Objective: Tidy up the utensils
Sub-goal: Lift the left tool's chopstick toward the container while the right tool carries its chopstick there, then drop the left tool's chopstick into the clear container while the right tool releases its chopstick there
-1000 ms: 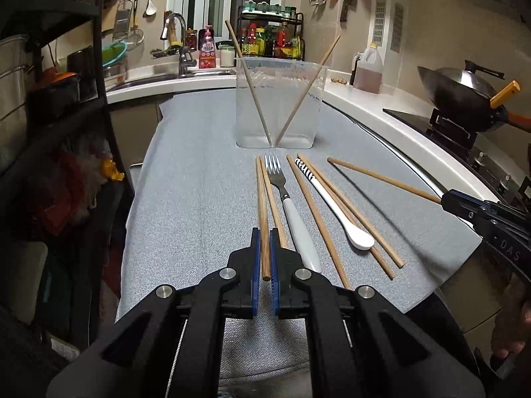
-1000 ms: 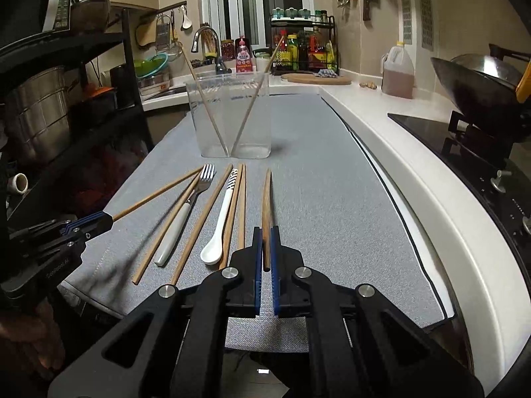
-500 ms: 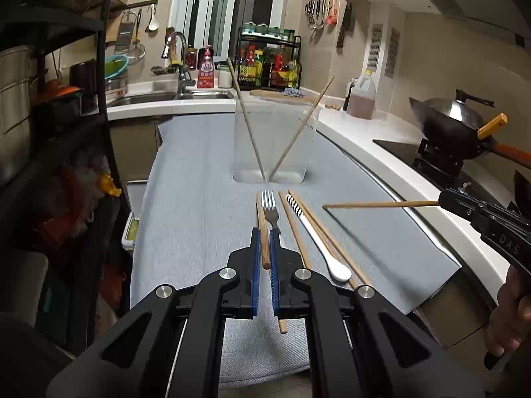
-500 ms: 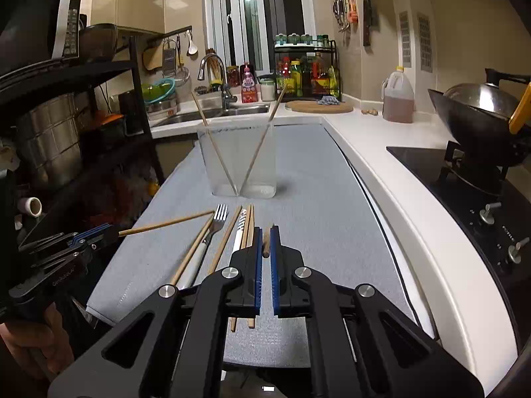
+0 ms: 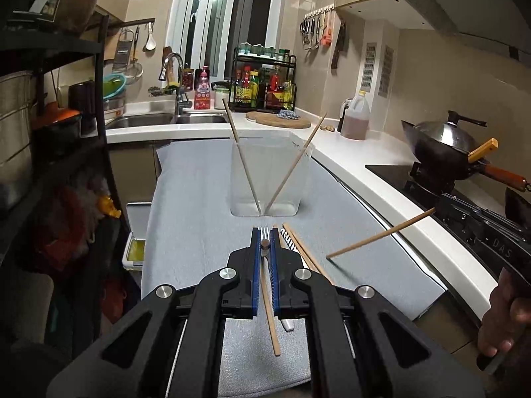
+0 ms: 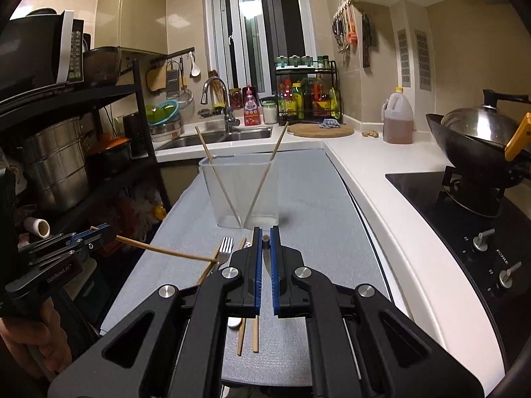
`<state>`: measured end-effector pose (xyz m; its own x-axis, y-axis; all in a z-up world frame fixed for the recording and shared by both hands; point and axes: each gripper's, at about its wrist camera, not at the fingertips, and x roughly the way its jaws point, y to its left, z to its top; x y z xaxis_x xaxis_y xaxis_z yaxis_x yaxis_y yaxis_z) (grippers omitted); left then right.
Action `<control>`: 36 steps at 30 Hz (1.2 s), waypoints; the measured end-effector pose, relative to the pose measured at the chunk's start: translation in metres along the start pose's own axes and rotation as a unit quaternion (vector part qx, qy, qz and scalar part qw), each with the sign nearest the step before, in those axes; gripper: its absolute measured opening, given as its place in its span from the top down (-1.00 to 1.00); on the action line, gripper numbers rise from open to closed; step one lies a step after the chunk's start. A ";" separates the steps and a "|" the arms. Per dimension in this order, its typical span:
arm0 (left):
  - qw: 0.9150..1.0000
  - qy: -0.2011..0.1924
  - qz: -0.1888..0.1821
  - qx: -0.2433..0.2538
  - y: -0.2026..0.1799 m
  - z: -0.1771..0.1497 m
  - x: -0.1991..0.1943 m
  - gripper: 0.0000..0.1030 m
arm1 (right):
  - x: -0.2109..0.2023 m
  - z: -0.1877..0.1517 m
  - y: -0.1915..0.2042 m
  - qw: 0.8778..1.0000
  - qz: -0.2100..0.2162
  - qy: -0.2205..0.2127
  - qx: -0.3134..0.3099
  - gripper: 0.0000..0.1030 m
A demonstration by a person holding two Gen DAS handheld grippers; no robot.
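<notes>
Above the grey mat's point(image 5: 199, 219) near edge, left gripper point(image 5: 265, 247) and right gripper point(image 6: 265, 248) each clamp a thin wooden chopstick point(image 5: 269, 311); clear plastic container point(image 5: 268, 179) stands mid-mat.

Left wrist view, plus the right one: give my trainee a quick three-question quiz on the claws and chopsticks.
1. True or false: the clear container holds three chopsticks.
2. What does the left claw grip?
3. Pick one: the angled chopstick at the right claw is A) lying in the container, B) gripped with the claw shut, C) in the sink.

Key: 1 false, only two chopsticks; 2 a single chopstick; 3 B.
</notes>
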<state>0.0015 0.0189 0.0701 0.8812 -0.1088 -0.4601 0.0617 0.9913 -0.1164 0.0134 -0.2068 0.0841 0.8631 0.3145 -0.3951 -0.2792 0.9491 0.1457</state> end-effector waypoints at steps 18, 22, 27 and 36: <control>1.000 0.008 -0.013 -0.010 0.006 0.051 0.009 0.90 | 0.011 0.038 0.009 1.000 0.026 -0.013 0.009 0.91; 1.000 0.018 -0.016 -0.007 0.006 0.061 0.020 0.90 | 0.021 0.045 0.008 0.999 0.032 -0.013 0.013 0.91; 0.999 0.029 -0.019 -0.010 0.013 0.083 0.032 0.90 | 0.036 0.061 0.004 0.999 0.043 -0.013 0.015 0.91; 0.999 0.038 -0.028 -0.021 0.028 0.146 0.049 0.90 | 0.060 0.118 0.001 0.997 0.065 -0.033 0.011 0.91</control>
<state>0.1147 0.0518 0.1734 0.8391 -0.1704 -0.5166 0.0881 0.9797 -0.1800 0.1144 -0.1890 0.1675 0.8461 0.4333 -0.3104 -0.3827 0.8992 0.2118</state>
